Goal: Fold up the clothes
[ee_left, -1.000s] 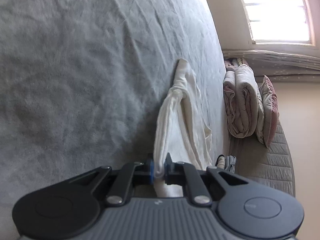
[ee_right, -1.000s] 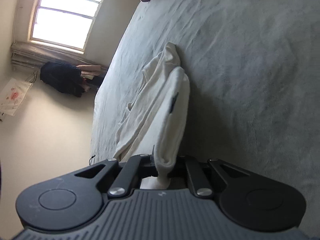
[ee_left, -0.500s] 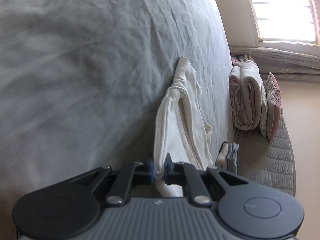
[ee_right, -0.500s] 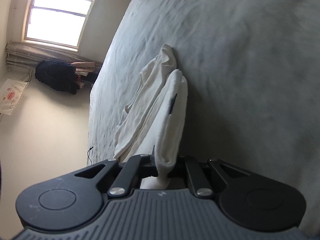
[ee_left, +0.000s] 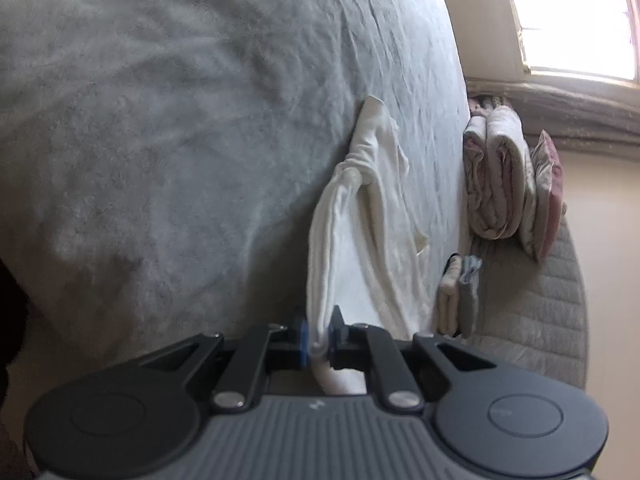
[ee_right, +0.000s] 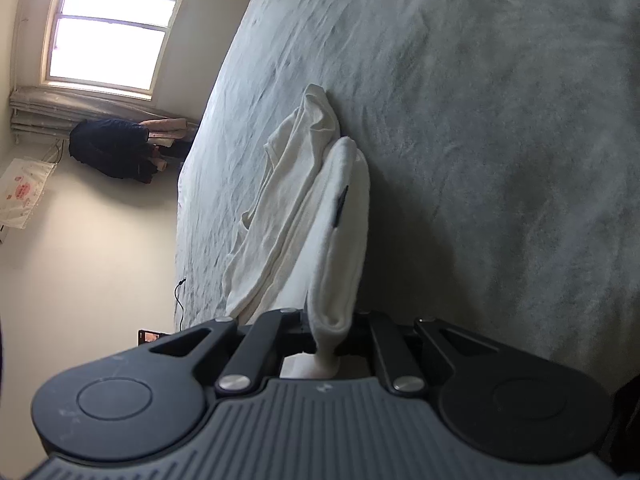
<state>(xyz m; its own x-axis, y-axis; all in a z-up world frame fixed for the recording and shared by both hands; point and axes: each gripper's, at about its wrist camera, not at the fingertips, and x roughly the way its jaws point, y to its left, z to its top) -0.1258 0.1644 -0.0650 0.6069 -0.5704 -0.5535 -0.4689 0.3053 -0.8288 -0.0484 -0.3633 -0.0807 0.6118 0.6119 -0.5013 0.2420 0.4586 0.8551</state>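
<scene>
Sliding sideways over the bed since a second ago, both claws are carrying the white garment (ee_left: 352,240) along, and the stacked bedding has drifted across the left view.

Nearest, the left claw (ee_left: 319,336) is clamped on one bunched edge of the garment, and the right claw (ee_right: 330,330) is pinching another bunched edge of it (ee_right: 340,220); holding two points is probably meant to stretch the cloth flat before a fold. Its far end is trailing onto the grey bedspread (ee_left: 180,140), with loose folds hanging between.

Farther out, the bedspread is lying bare on the side away from the window, giving wide room to spread. A small folded stack (ee_left: 460,296) and the rolled bedding (ee_left: 500,184) are crowding the bed's edge; beyond it, in the right view, something dark, maybe clothing (ee_right: 112,148), is sitting under the window (ee_right: 116,28).
</scene>
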